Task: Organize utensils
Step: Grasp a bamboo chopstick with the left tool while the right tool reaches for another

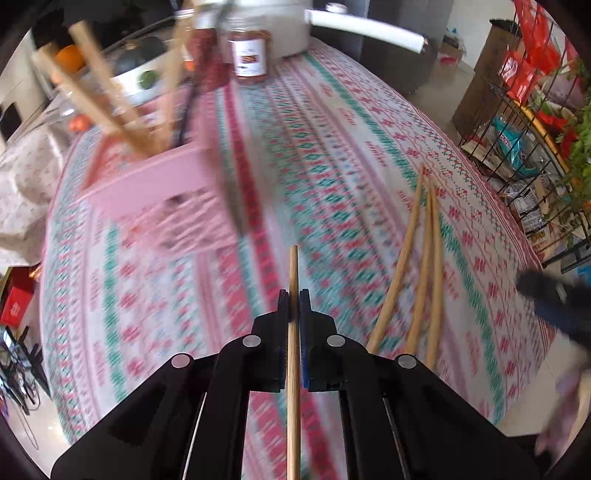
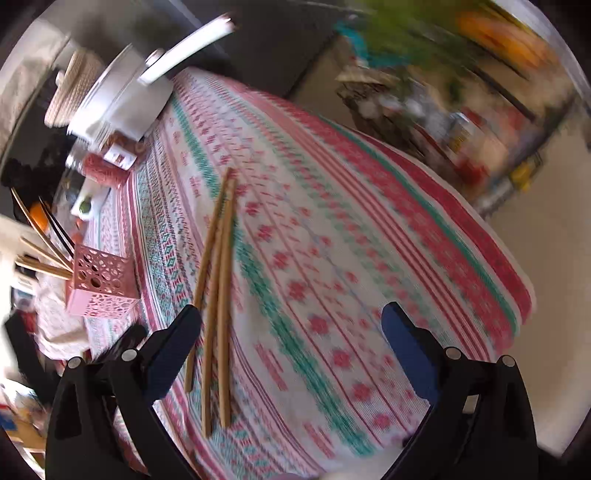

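My left gripper [image 1: 294,301] is shut on a single wooden chopstick [image 1: 294,266], held above the patterned tablecloth [image 1: 332,166]. Ahead and to its left stands the pink perforated utensil holder [image 1: 147,181] with several chopsticks leaning out of it, blurred. Three loose chopsticks [image 1: 424,266] lie on the cloth to the right of the left gripper. In the right wrist view my right gripper [image 2: 291,314] stands open above the cloth, and the three loose chopsticks [image 2: 218,295] lie beside its left finger. The pink holder [image 2: 99,284] appears far left there. The other gripper [image 1: 554,302] shows as a dark blur at the right edge.
A white pot [image 1: 273,22] with a long handle, jars [image 1: 249,51] and a tray of fruit [image 1: 144,74] stand at the far end of the table. A wire rack [image 1: 524,129] with packets stands off the table's right side. The table edge [image 2: 517,325] runs along the right.
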### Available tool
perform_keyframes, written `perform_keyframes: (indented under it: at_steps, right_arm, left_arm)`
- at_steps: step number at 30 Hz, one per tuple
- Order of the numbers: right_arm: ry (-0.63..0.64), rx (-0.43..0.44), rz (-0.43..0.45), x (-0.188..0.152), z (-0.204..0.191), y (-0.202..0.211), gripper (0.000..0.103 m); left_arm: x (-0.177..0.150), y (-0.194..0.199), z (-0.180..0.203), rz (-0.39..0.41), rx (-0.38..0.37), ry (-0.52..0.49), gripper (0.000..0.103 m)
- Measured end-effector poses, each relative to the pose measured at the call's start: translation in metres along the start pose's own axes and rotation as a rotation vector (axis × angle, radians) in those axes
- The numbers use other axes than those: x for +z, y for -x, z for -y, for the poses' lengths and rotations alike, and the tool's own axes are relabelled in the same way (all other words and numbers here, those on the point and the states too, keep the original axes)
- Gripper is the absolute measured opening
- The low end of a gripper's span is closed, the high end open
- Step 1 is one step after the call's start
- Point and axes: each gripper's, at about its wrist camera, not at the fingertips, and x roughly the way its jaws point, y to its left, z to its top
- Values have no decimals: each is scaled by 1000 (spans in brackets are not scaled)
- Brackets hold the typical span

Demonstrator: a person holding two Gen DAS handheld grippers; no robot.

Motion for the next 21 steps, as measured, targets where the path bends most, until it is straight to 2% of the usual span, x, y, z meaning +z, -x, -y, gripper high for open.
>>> perform_keyframes:
  at_steps: [5,10,15,21]
  right_arm:
    - [65,-84,-2,29,-28,-29,96]
    - [51,-104,-60,48,-35,-57,96]
    - [-18,-155,-37,64,-34,-66,96]
    - [-56,-215,-5,77,-40,-76,95]
  left_arm:
    - [-28,33,-37,54,-42,92,5]
    - [-41,39,-67,58,-81,178,5]
    - [-40,43,-79,50,-108,214,5]
    - [-39,45,-75,55,-126,202,5]
